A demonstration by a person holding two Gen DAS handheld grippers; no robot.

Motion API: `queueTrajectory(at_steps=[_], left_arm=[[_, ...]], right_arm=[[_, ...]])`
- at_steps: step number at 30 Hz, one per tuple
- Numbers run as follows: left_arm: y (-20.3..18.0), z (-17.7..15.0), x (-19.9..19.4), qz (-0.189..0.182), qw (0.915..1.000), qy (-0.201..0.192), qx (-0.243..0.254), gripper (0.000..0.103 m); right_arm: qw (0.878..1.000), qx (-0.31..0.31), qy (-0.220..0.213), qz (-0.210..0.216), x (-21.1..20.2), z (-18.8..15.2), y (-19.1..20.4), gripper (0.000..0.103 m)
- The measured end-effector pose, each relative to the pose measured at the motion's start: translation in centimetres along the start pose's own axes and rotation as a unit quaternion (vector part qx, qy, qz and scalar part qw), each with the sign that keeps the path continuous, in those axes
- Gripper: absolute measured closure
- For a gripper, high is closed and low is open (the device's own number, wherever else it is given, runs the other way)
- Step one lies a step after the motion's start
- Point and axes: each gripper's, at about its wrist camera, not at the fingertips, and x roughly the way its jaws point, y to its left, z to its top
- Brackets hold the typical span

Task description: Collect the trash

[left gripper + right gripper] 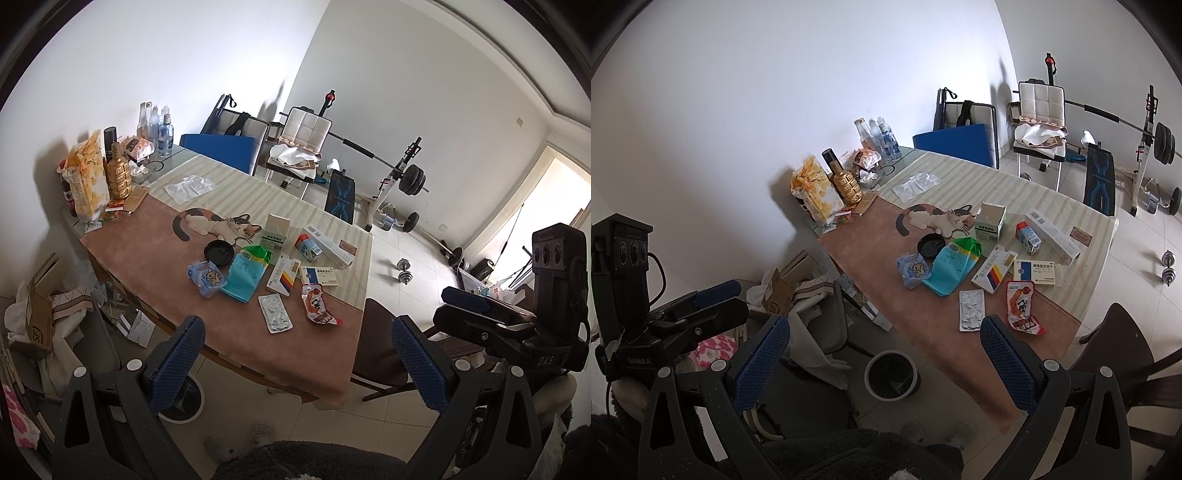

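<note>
Trash lies on the table (147, 258) (871, 240): a red snack wrapper (317, 305) (1021, 307), a silver blister pack (275, 313) (971, 309), a teal bag (245, 273) (951, 266), a blue cat wrapper (207, 277) (913, 270), several medicine boxes (320, 277) (1037, 273) and a black lid (219, 252) (931, 245). A black trash bin (892, 374) stands on the floor by the table. My left gripper (295, 354) is open and empty, short of the table edge. My right gripper (882, 354) is open and empty above the bin.
Bottles (159, 127), a chip bag (86, 173) and a gold bottle (117, 173) stand at the table's far left. Cardboard and cloth (798, 295) clutter the floor left of the table. A brown chair (384, 347) stands at the right. A weight bench (369, 177) and dumbbells (404, 271) are beyond.
</note>
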Motion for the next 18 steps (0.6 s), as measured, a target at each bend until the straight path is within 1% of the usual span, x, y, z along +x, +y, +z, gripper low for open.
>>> queueTrajectory(at_steps=[14, 15, 16, 17, 18], left_arm=[[-0.5, 0.2, 0.0, 0.000, 1.0000, 0.000, -0.001, 0.000], [-0.6, 0.3, 0.1, 0.008, 1.0000, -0.001, 0.001, 0.000], [-0.7, 0.4, 0.4, 0.027, 0.9996, -0.005, 0.006, 0.000], [-1.0, 0.6, 0.7, 0.058, 0.9981, -0.008, 0.017, 0.000], [-1.1, 0.6, 1.3, 0.083, 0.9961, -0.010, 0.027, 0.000]], right_arm=[[1.000, 0.003, -0.001, -0.002, -0.1, 0.2, 0.1, 0.000], [1.000, 0.006, -0.002, -0.004, -0.1, 0.4, 0.2, 0.000], [1.000, 0.013, -0.005, -0.016, 0.0, 0.8, 0.2, 0.000], [1.000, 0.015, -0.006, -0.020, 0.1, 0.7, 0.2, 0.000], [0.999, 0.027, -0.008, -0.037, 0.4, 0.9, 0.0, 0.000]])
